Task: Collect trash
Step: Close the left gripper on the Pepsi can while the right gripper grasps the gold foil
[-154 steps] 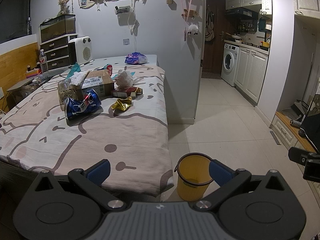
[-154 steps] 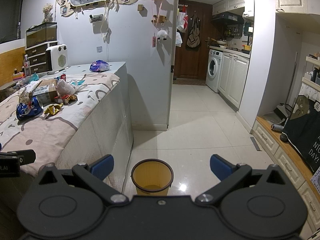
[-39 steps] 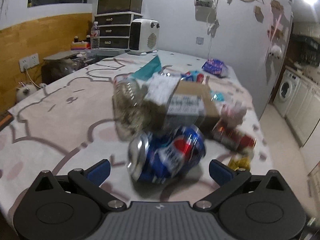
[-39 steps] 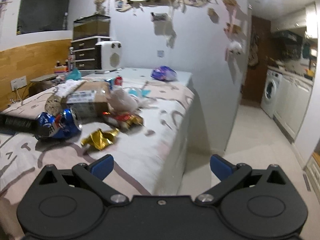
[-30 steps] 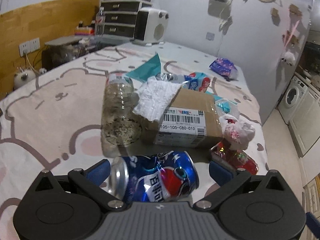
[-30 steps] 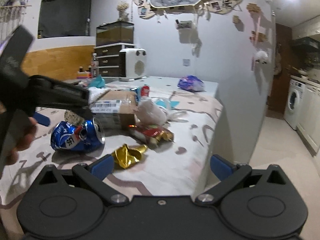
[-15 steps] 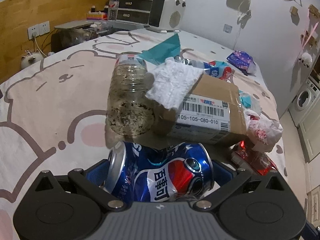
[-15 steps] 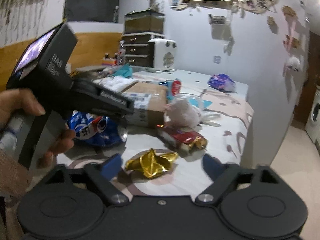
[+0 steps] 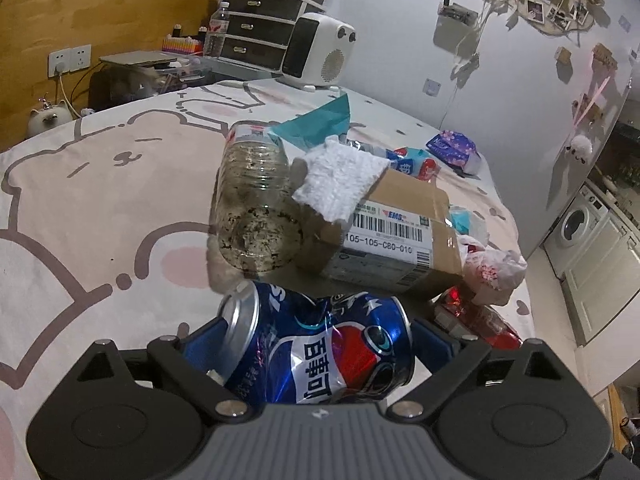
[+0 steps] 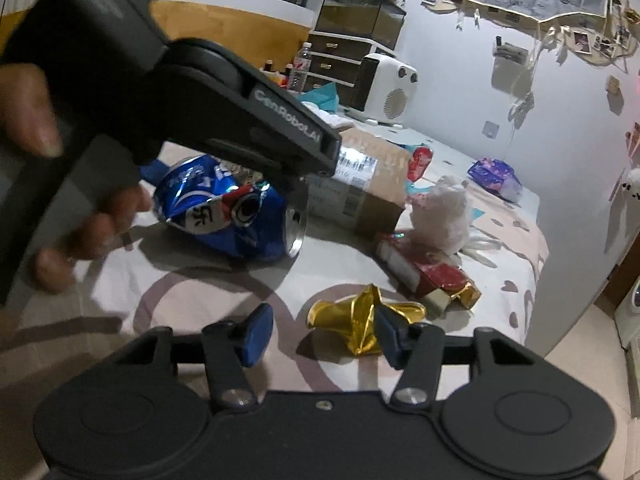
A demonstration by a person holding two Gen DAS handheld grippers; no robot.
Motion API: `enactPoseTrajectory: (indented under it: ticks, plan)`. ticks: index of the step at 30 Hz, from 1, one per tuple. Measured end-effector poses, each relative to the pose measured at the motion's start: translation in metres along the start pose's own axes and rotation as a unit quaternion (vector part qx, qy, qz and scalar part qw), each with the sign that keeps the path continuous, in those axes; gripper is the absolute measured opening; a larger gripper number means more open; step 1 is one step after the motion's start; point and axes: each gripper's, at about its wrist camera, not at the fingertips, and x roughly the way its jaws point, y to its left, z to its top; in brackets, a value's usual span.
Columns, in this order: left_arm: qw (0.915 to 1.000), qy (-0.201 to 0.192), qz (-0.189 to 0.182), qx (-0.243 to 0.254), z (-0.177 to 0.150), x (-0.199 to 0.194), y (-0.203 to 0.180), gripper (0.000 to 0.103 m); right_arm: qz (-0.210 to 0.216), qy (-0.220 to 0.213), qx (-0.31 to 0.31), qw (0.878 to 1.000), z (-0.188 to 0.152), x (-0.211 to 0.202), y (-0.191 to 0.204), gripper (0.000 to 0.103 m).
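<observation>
A crushed blue Pepsi can (image 9: 320,352) lies on its side on the bear-print tablecloth (image 9: 100,184). My left gripper (image 9: 316,340) has closed onto the can's two ends. The can also shows in the right wrist view (image 10: 228,212), under the left gripper's body. A crumpled gold wrapper (image 10: 360,316) lies between the fingers of my right gripper (image 10: 320,334), which is partly closed, its right pad (image 10: 390,338) touching the wrapper.
Behind the can lie a dirty clear plastic bottle (image 9: 256,208), a cardboard box (image 9: 392,232) with a white tissue (image 9: 340,184), a white plastic bag (image 10: 440,212) and a red wrapper (image 10: 432,276). A white heater (image 9: 320,52) stands at the far end.
My left gripper moved in and closed on the Pepsi can. My right gripper came down to the gold wrapper and its fingers narrowed around it.
</observation>
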Motion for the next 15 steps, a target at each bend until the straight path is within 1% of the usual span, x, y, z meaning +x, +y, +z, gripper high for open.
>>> enactPoseTrajectory:
  ticks: [1,3,6,15]
  plan:
    - [1.0,-0.003,-0.003,0.001,-0.001,-0.002,0.0,0.095,-0.004,0.0,0.001,1.0,0.001,0.001,0.001,0.05]
    - [0.9999,-0.006,-0.009,0.011,-0.004,-0.006,-0.001,0.095,-0.009,0.005,0.003,1.0,0.002,0.003,0.002,0.037]
    - [0.9996,-0.017,-0.012,0.022,-0.01,-0.014,-0.001,0.095,-0.007,0.002,0.013,1.0,-0.001,0.001,0.002,0.033]
    - [0.9984,-0.042,-0.013,0.035,-0.029,-0.041,-0.002,0.092,0.006,-0.002,0.083,0.996,-0.013,-0.02,-0.011,0.028]
